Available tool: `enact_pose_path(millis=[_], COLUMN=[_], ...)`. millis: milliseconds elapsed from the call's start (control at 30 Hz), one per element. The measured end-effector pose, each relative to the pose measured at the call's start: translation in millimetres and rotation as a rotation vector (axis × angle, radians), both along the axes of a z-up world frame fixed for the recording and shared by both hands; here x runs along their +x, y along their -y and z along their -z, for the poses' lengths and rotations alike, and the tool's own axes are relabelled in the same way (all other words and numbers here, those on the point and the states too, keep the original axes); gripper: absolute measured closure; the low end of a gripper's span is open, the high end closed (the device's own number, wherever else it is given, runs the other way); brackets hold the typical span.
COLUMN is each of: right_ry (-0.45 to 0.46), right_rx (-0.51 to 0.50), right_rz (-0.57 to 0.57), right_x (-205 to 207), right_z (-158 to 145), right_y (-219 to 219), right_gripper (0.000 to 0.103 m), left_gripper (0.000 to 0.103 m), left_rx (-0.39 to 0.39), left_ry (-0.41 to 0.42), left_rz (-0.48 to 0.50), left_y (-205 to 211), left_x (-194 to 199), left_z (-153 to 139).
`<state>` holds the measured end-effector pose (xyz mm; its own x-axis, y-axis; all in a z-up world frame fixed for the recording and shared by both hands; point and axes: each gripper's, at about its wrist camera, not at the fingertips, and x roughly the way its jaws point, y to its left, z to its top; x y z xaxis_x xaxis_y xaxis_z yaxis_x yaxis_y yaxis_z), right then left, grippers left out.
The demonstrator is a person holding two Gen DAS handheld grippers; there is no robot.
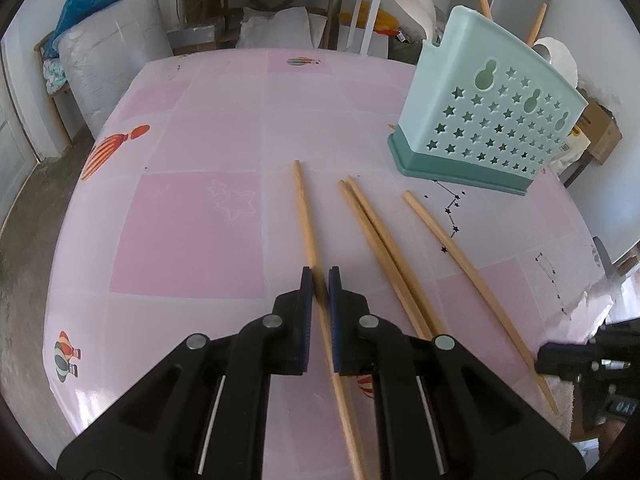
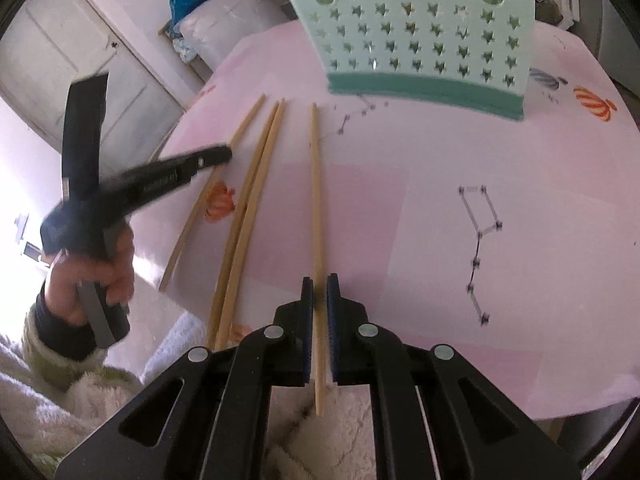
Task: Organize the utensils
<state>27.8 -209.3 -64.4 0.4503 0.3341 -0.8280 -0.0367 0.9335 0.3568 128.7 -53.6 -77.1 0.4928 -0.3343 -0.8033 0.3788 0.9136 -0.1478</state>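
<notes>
From the left wrist view, four bamboo chopsticks lie on the pink table [image 1: 192,220] in front of the mint utensil holder [image 1: 488,120], which already carries white spoons [image 1: 408,0] and some sticks. The chopstick farthest from the holder [image 1: 306,216] runs between the pads of the left gripper [image 1: 321,276], which is pinched nearly shut on it around mid-length; a close pair [image 1: 380,240] lies beside it, and a single stick [image 1: 460,248] lies nearest the holder. These sticks look light, stiff and smooth, so they are likely to pivot or slide in the pads; a hold near the thick end or the middle should steady them. From the right wrist view, the right gripper [image 2: 320,284] is likewise closed on the chopstick nearest the holder [image 2: 316,200], gripping toward its near end, which overhangs the table edge above a fluffy white garment [image 2: 340,420]. The holder [image 2: 420,40] stands just beyond the stick tips. A person's hand [image 2: 92,276] grips the other tool on the side away from the holder.
</notes>
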Motion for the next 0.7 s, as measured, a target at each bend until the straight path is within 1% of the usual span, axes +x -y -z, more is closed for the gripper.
enact_pose_path(millis=[67, 100, 133, 233, 300, 400, 433, 467, 533, 700], right_ry=[0.026, 0.046, 0.059, 0.088, 0.100, 0.112, 0.106, 0.118, 0.116, 0.106], right_rx=[0.001, -0.002, -0.007, -0.038, -0.064, -0.105, -0.127, -0.134, -0.145, -0.119], right_rz=[0.007, 0.008, 0.007, 0.001, -0.012, -0.029, -0.028, -0.023, -0.015, 0.029], right_x=[8, 14, 18, 42, 56, 68, 71, 73, 74, 68], right_z=[-3, -5, -6, -5, -3, 1, 4, 5, 5, 7], right_y=[-1, -2, -4, -13, -20, -28, -30, -30, -29, -17], right_gripper=[0.092, 0.086, 0.083, 0.083, 0.083, 0.083, 0.084, 0.084, 0.096, 0.097], left_gripper=[0.098, 0.098, 0.098, 0.097, 0.091, 0.086, 0.086, 0.086, 0.086, 0.086], left_rx=[-0.003, -0.004, -0.003, 0.004, 0.001, 0.014, 0.022, 0.032, 0.044, 0.070], left_ry=[-0.013, -0.020, -0.026, -0.051, -0.067, -0.069, -0.066, -0.062, -0.057, -0.042], left_rz=[0.007, 0.013, 0.018, 0.029, 0.039, 0.044, 0.047, 0.050, 0.053, 0.051], left_y=[1, 2, 3, 5, 6, 8, 9, 11, 14, 21], left_x=[-3, -5, -7, -12, -12, -10, -8, -6, -3, 14], left_z=[-1, -1, -1, -2, -4, -4, -4, -4, -4, -5])
